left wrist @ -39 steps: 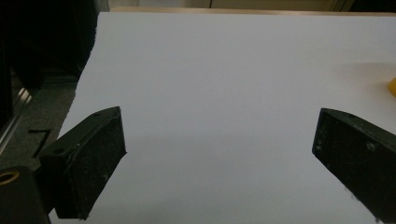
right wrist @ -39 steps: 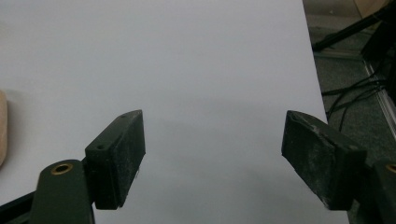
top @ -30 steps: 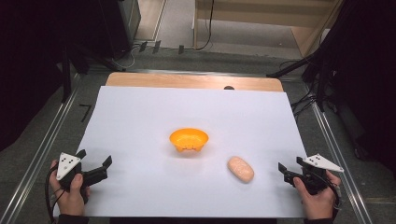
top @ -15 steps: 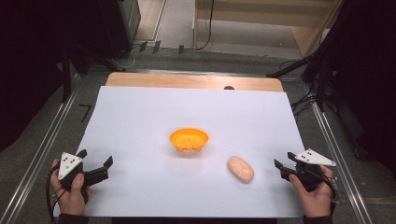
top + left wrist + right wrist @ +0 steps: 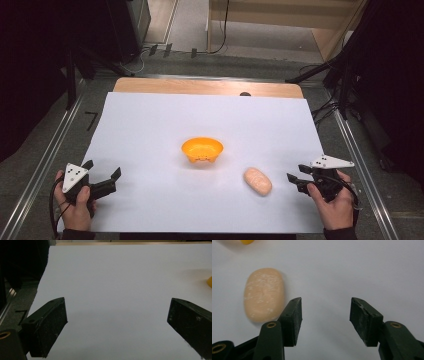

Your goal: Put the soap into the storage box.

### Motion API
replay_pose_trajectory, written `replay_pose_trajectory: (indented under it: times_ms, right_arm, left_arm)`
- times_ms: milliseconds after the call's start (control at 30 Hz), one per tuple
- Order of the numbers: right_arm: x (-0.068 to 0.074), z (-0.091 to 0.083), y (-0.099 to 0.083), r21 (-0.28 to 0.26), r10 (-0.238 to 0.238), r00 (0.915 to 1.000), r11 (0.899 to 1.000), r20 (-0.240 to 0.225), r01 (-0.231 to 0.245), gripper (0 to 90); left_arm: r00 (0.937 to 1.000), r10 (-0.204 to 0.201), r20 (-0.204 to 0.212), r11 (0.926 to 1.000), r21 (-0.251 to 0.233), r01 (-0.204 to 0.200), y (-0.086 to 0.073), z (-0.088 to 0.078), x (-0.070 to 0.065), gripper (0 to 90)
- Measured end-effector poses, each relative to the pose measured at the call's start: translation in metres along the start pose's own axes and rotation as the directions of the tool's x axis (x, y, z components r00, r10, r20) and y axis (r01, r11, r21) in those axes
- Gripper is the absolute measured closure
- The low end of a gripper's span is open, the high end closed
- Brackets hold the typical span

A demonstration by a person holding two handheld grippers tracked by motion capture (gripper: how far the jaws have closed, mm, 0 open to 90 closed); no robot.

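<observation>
High view: bread roll point(image 5: 257, 181) lies on white sheet point(image 5: 200, 115), betw. orange bowl point(image 5: 202, 150) & right gripper point(image 5: 295, 177), apart from both. Right gripper view adds: jaws narrowed w/ a gap, just been closing, nothing betw. them, roll just beside one jaw. Left gripper view: left gripper point(image 5: 117, 322) jaws wide, empty, bowl edge at frame side.
</observation>
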State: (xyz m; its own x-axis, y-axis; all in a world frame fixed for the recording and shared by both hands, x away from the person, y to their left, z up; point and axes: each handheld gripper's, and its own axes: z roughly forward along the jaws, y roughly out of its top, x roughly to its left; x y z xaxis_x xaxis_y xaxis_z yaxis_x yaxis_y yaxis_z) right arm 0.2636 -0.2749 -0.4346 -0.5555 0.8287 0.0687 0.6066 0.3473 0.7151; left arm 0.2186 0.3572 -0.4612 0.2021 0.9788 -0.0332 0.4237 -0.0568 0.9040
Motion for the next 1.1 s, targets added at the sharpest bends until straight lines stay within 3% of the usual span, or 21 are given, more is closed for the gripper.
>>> replay_pose_trajectory:
  times_ms: [200,533,733,900,1100]
  right_arm:
    - [0.008,0.008,0.007,0.085,-0.024,0.9963,0.996,-0.082,0.031,37.2]
    - [0.021,0.024,0.020,0.211,-0.019,0.9926,0.977,-0.120,0.044,33.8]
    - [0.029,0.031,0.029,0.248,-0.022,0.9898,0.967,-0.141,0.057,31.6]
    - [0.042,0.042,0.037,0.297,-0.010,0.9833,0.953,-0.182,0.065,28.0]
    - [0.054,0.053,0.045,0.325,-0.022,0.9821,0.942,-0.187,0.083,27.3]
  left_arm:
    - [1.0000,0.006,-0.001,1.0000,0.002,-0.006,0.000,0.000,0.000,2.7]
    - [0.9999,0.012,-0.004,0.9999,0.000,-0.012,0.000,0.000,-0.002,1.9]
    - [0.9996,0.025,-0.010,0.9997,-0.002,-0.025,0.000,0.000,-0.003,1.2]
    - [0.9996,0.025,-0.010,0.9997,-0.001,-0.025,0.000,0.000,-0.003,1.2]
    - [0.9996,0.026,-0.009,0.9997,-0.001,-0.026,0.000,0.000,-0.003,1.2]
